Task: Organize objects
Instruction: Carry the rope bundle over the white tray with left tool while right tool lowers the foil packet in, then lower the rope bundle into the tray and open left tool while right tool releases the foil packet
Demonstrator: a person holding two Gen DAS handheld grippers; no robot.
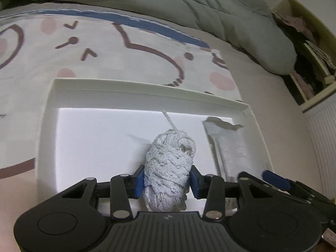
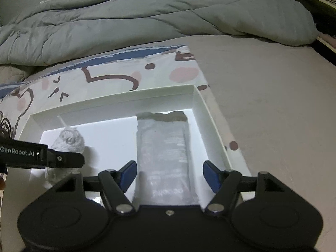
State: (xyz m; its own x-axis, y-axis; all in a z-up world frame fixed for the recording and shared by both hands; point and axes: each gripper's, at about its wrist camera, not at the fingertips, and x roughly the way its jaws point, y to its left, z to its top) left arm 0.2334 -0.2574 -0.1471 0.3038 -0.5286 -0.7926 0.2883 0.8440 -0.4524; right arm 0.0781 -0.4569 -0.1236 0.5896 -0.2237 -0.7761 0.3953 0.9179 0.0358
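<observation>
A shallow white box [image 1: 147, 93] lies on the bed; it also shows in the right wrist view [image 2: 201, 105]. My left gripper [image 1: 167, 177] is shut on a bundle of white cord [image 1: 170, 163], low inside the box; whether the bundle touches the floor I cannot tell. A loose cord end sticks up behind it. The bundle also shows in the right wrist view [image 2: 69, 140]. A silvery torn-open packet [image 2: 163, 153] lies flat in the box's right part, also seen in the left wrist view [image 1: 233, 149]. My right gripper [image 2: 169, 175] is open, its fingers on either side of the packet, apart from it.
The box rests on a patterned sheet [image 1: 105, 50] over a pinkish mattress [image 2: 273, 105]. A grey-green duvet [image 2: 147, 14] is bunched at the back. A shelf with clutter [image 1: 310, 54] stands at the far right.
</observation>
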